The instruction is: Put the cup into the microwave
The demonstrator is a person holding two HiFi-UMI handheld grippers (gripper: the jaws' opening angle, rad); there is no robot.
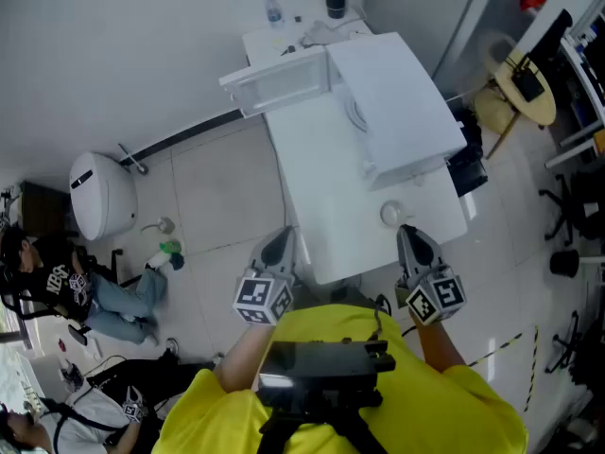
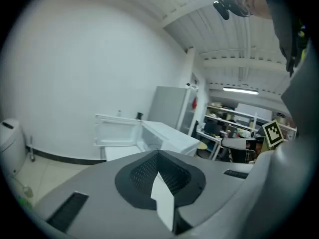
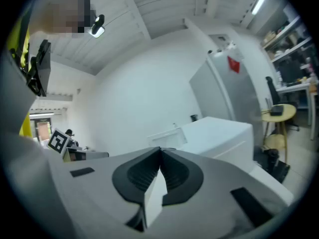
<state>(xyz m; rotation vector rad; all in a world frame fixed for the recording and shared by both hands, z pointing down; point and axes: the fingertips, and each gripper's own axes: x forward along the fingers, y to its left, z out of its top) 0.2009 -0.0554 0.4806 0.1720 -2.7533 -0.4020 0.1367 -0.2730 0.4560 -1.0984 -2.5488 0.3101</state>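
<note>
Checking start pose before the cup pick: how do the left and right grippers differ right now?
The right gripper sits just short of the cup on the table; the left gripper is farther from it, by the table's left edge. The left gripper roughly faces the open door of the microwave, the right gripper the microwave's body. Both are shut and empty.

The white cup point(image 1: 391, 214) stands on the table point(image 1: 321, 206), just before the white microwave point(image 1: 392, 102) (its door point(image 1: 284, 85) swung open).

no readable text, no legible labels
</note>
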